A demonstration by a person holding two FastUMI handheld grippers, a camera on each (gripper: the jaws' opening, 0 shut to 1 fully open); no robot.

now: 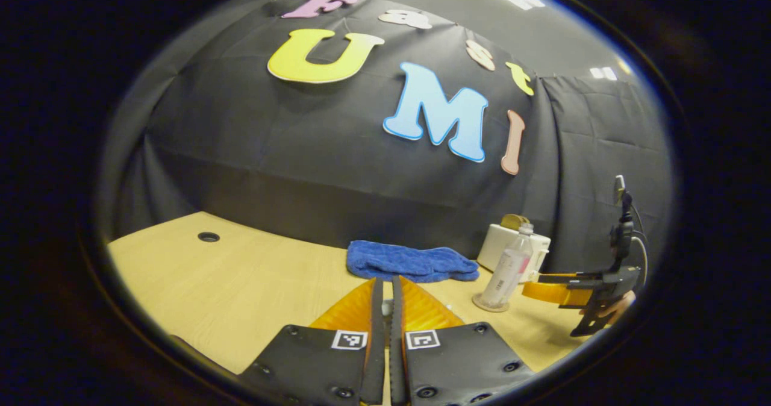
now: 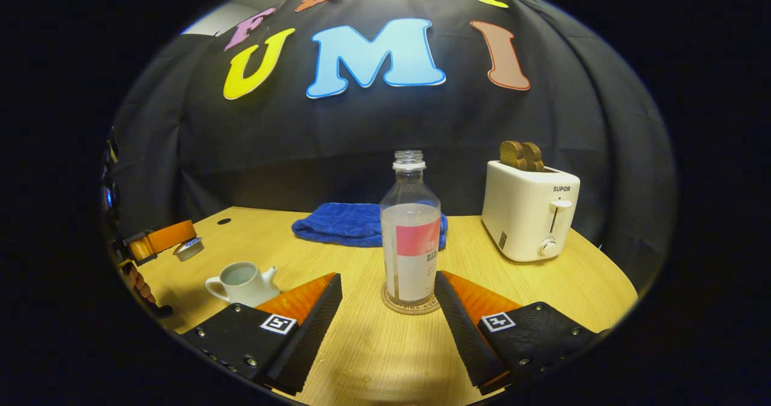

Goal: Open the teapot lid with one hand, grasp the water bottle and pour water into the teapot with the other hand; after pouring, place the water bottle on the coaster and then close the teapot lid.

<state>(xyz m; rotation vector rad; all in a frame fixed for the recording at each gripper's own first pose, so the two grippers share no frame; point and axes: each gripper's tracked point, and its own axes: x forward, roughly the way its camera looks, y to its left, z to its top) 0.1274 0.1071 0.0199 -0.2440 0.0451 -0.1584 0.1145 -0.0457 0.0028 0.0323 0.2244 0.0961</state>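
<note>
Bottle (image 2: 411, 237) stands on coaster (image 2: 412, 306), between the spread right claw (image 2: 388, 291) fingers, untouched.

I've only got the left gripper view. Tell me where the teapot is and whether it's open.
Observer: In the right gripper view the teapot sits on the table to the left of the right gripper. Its lid is off, and it seems to hold liquid.
Operator: Report the lid.
Observer: The teapot lid is pinched at the tips of the left gripper, above the table and to the left of the teapot.
Operator: Give me the right gripper's hold on the bottle.
Observer: It has none. Its fingers stand apart on either side of the uncapped water bottle, which stands upright on the coaster.
</note>
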